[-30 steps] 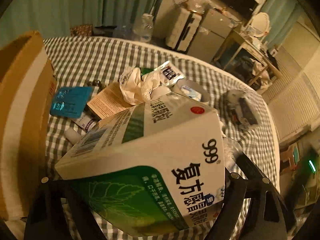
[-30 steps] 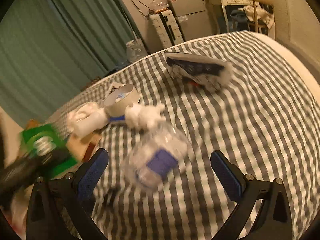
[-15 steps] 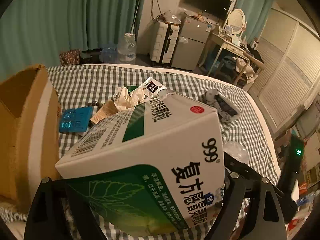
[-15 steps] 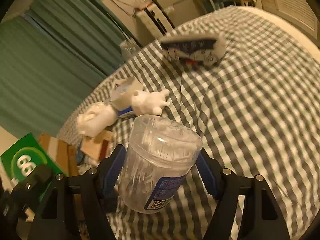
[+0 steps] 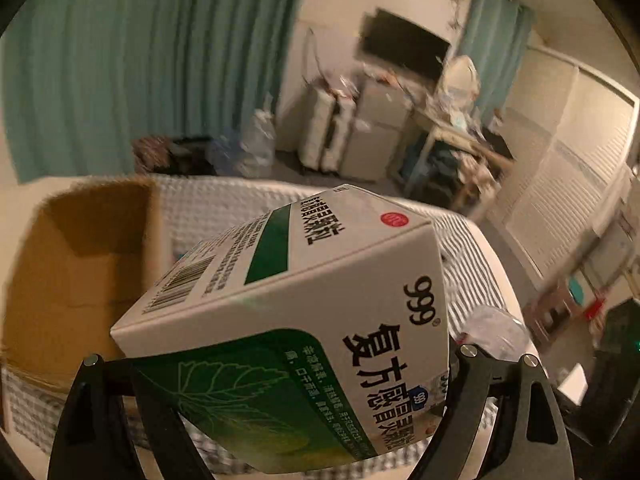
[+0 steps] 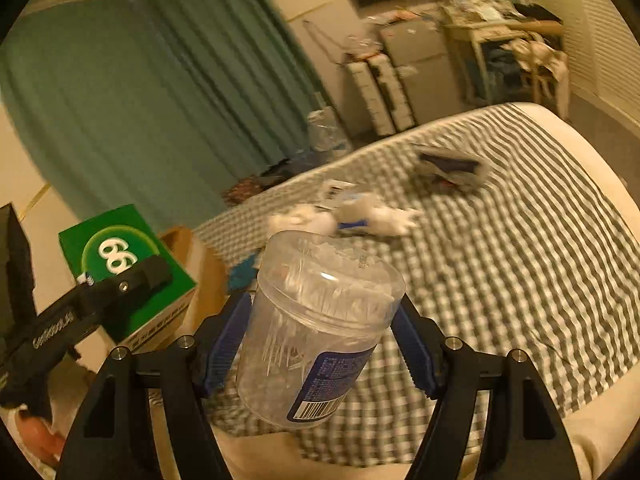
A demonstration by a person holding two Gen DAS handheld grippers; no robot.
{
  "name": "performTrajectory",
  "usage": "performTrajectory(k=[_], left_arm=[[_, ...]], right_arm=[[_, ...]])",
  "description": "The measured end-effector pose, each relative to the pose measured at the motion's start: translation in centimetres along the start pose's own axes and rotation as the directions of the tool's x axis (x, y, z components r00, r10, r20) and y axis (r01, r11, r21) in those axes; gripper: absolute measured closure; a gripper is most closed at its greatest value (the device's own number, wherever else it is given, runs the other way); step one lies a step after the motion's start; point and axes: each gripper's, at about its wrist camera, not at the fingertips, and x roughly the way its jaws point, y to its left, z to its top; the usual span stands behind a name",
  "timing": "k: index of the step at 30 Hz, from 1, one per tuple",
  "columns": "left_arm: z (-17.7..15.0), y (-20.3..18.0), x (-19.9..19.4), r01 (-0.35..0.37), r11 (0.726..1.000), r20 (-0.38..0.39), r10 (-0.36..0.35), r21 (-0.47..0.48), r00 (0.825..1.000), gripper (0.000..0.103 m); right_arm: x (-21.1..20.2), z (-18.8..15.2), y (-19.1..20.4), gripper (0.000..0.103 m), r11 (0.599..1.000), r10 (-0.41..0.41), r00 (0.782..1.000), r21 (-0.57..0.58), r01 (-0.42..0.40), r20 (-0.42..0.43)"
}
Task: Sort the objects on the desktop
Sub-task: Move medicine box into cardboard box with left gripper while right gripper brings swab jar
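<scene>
Clamping a green-and-white medicine box [image 5: 288,320] between widely spread jaws, the left gripper [image 5: 280,364] holds it aloft beside the open cardboard box [image 5: 80,264]; the right gripper [image 6: 320,344] squeezes a clear jar of cotton swabs [image 6: 320,332] above the checked bed [image 6: 520,260]; farther off lie crumpled tissues [image 6: 380,216] and a dark packet [image 6: 452,170].

Two hand-held grippers are seen, the left hand-held gripper [image 5: 288,364] and the right hand-held gripper [image 6: 320,344]. One green-and-white medicine box [image 5: 304,304], one clear plastic jar [image 6: 320,328], one open cardboard box [image 5: 80,264] and one checked bed [image 6: 520,264] are counted; the blurred small items on the bed cannot be counted
</scene>
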Motion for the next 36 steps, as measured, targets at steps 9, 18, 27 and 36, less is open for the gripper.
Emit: performTrajectory(k=[9, 18, 27, 36], left_arm=[[3.4, 11.3, -2.9, -0.167, 0.980, 0.052, 0.174, -0.108, 0.983, 0.014], [0.9, 19.6, 1.3, -0.304, 0.936, -0.053, 0.299, -0.177, 0.953, 0.014], [-0.9, 19.9, 2.8, -0.339, 0.926, -0.071, 0.332, -0.167, 0.941, 0.000], [-1.2, 16.6, 0.0, -0.269, 0.955, 0.006, 0.272, -0.127, 0.962, 0.000]], right_arm=[[2.7, 1.4, 9.8, 0.032, 0.978, 0.176, 0.983, -0.106, -0.180, -0.047], [10.6, -0.5, 20.7, 0.032, 0.925, 0.272, 0.940, -0.213, -0.314, -0.205], [13.6, 0.7, 22.2, 0.009, 0.929, 0.274, 0.947, -0.208, -0.305, -0.166], [8.6, 3.5, 15.9, 0.008, 0.965, 0.194, 0.981, -0.181, -0.191, -0.002]])
